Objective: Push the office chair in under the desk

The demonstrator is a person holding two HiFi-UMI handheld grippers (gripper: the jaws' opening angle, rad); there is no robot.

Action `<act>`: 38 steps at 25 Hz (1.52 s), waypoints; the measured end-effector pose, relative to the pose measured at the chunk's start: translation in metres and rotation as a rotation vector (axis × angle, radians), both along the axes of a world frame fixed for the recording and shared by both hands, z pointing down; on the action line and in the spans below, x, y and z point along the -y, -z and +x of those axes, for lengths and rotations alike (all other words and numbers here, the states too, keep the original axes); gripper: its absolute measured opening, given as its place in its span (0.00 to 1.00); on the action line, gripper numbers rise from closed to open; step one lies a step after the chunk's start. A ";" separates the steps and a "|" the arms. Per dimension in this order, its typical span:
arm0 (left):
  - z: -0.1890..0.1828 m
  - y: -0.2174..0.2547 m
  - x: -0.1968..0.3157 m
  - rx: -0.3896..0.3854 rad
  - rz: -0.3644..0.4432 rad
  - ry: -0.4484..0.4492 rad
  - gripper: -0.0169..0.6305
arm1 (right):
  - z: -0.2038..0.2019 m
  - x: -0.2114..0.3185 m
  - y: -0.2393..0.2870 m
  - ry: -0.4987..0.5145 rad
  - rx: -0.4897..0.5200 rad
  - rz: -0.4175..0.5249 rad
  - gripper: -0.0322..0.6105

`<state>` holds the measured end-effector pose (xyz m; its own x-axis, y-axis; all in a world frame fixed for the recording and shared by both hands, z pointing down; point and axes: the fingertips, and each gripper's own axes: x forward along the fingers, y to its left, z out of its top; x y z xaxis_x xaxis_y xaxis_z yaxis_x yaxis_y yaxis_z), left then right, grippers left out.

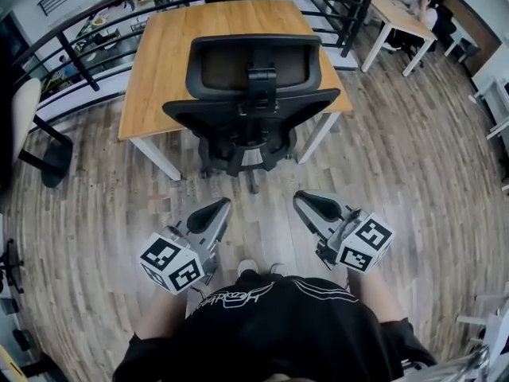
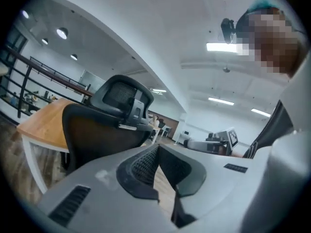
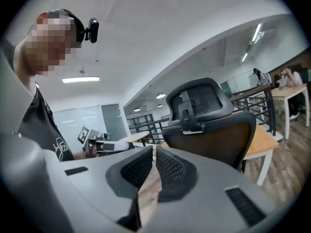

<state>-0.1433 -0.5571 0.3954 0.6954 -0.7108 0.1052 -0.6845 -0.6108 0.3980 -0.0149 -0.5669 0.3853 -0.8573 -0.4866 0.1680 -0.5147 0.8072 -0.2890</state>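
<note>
1. Closest in: the person in the black shirt has a hand-held gripper in each hand, down low in front of the body. The left hand-held gripper [image 1: 216,212] has its jaws pressed together with nothing between them. The right hand-held gripper [image 1: 310,204] is the same, pads closed up and empty.

2. Both point forward at the office chair [image 1: 253,94], one a bit left of its middle and one a bit right. They're well apart from it, with a strip of bare wood floor [image 1: 103,181] in between. No contact yet.

3. The chair stands with its back to the person, tight against the near edge of the table [image 1: 167,46], roughly centred on it. Its base sits right at that edge, so I'd say it isn't fully tucked in.

4. Handling guess: bulky, but it should roll easily on that floor. The mesh panel of the back will probably give, so I'd push on the stiff frame instead, one closed tip on each side. Shove off-centre and the seat will likely swivel rather than roll straight.

5. Furthest back: a dark railing [image 1: 87,22] behind the table.
</note>
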 end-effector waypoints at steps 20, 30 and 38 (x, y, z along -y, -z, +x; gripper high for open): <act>0.165 0.071 -0.195 0.014 0.118 -0.019 0.04 | 0.115 -0.198 0.067 0.194 0.074 0.099 0.12; 0.204 0.094 -0.234 0.065 0.176 0.009 0.04 | 0.155 -0.236 0.088 0.193 0.101 0.139 0.11; 0.216 0.107 -0.247 0.093 0.214 0.010 0.04 | 0.164 -0.251 0.097 0.203 0.094 0.179 0.11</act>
<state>0.0728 -0.3104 0.2884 0.6828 -0.7304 0.0143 -0.7184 -0.6678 0.1950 0.1492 -0.3155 0.2883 -0.9479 -0.3183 0.0103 -0.3153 0.9335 -0.1708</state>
